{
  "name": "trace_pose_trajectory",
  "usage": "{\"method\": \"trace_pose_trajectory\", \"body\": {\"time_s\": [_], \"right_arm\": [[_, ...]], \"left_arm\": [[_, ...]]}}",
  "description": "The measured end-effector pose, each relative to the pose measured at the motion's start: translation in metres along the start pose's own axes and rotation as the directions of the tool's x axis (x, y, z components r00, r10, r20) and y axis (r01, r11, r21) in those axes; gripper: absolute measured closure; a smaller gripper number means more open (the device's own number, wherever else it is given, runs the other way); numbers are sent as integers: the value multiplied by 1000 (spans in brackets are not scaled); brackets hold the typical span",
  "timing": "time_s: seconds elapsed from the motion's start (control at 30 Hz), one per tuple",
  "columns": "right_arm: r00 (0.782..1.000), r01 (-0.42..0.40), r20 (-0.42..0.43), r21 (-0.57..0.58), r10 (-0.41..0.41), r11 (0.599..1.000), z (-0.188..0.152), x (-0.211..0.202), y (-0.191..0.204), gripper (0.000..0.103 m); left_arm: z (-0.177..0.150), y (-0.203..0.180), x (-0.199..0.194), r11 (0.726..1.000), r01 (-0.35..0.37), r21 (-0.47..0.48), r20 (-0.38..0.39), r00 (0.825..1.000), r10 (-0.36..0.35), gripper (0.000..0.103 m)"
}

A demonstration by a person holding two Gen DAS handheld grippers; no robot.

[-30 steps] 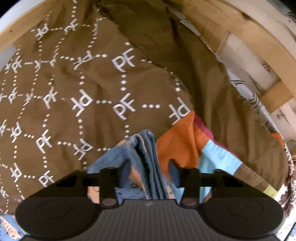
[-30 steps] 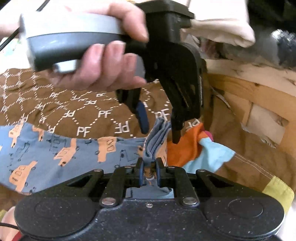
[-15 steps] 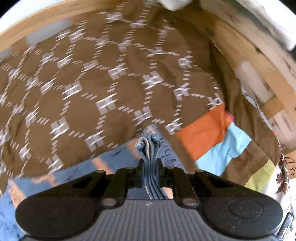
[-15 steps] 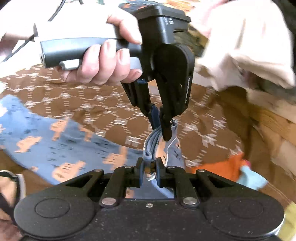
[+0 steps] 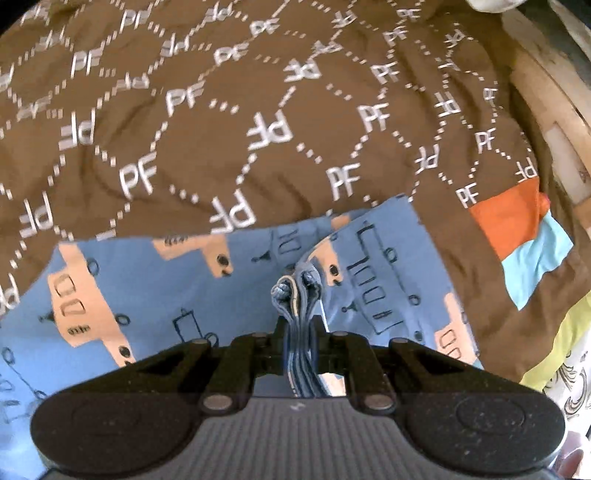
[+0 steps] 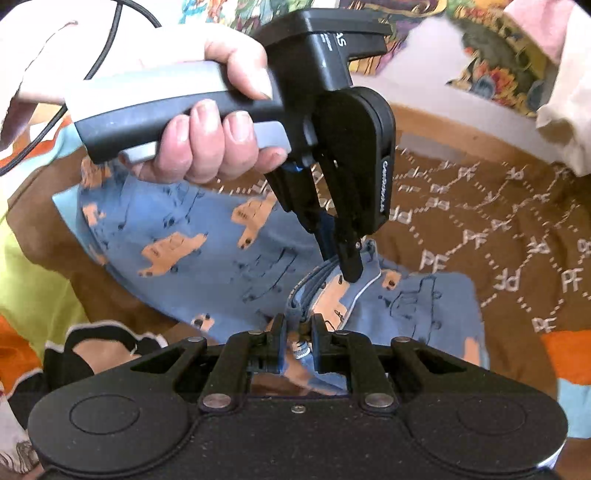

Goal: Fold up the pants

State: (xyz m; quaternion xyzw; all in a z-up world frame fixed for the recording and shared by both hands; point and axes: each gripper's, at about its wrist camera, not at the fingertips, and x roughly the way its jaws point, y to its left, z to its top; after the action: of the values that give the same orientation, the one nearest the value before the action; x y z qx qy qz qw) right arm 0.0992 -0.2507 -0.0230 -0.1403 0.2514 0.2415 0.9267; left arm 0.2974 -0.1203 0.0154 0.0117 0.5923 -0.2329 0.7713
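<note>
The pants (image 5: 229, 284) are blue with orange truck prints and lie on a brown quilt (image 5: 258, 110) with white PF marks. My left gripper (image 5: 298, 332) is shut on a bunched edge of the pants, several layers thick. In the right wrist view the pants (image 6: 207, 251) spread out to the left. My right gripper (image 6: 295, 336) is shut on the same bunched edge. The left gripper also shows in the right wrist view (image 6: 341, 258), held in a hand, pinching the fabric just beyond my right fingers.
A wooden bed frame (image 5: 546, 92) runs along the right of the quilt. Orange, light blue and yellow-green quilt patches (image 5: 517, 229) lie at the right. A cream cloth (image 6: 565, 92) hangs at the upper right. A cable (image 6: 122, 33) trails from the left gripper's handle.
My left gripper has shut on the bunched pants edge. Both grippers have moved across the quilt with the fabric, and more of the pants now lies spread out to the left.
</note>
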Motion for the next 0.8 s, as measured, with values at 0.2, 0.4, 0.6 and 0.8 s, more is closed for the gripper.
{"method": "trace_pose_trajectory", "body": {"time_s": [0.2, 0.4, 0.6, 0.8], "right_arm": [[1000, 11, -7, -37, -11, 999, -8, 3, 5, 81], [1000, 9, 8, -37, -9, 999, -10, 3, 6, 75], [1000, 11, 4, -28, -11, 1000, -7, 7, 5, 75], [1000, 2, 0, 7, -2, 1000, -5, 5, -1, 86]], "left_arm": [[-8, 19, 7, 999, 46, -27, 11, 999, -46, 75], [-15, 31, 5, 997, 67, -50, 20, 998, -66, 73], [-17, 21, 4, 999, 34, -42, 28, 999, -33, 84], [-22, -1, -6, 999, -48, -5, 73, 996, 48, 91]]}}
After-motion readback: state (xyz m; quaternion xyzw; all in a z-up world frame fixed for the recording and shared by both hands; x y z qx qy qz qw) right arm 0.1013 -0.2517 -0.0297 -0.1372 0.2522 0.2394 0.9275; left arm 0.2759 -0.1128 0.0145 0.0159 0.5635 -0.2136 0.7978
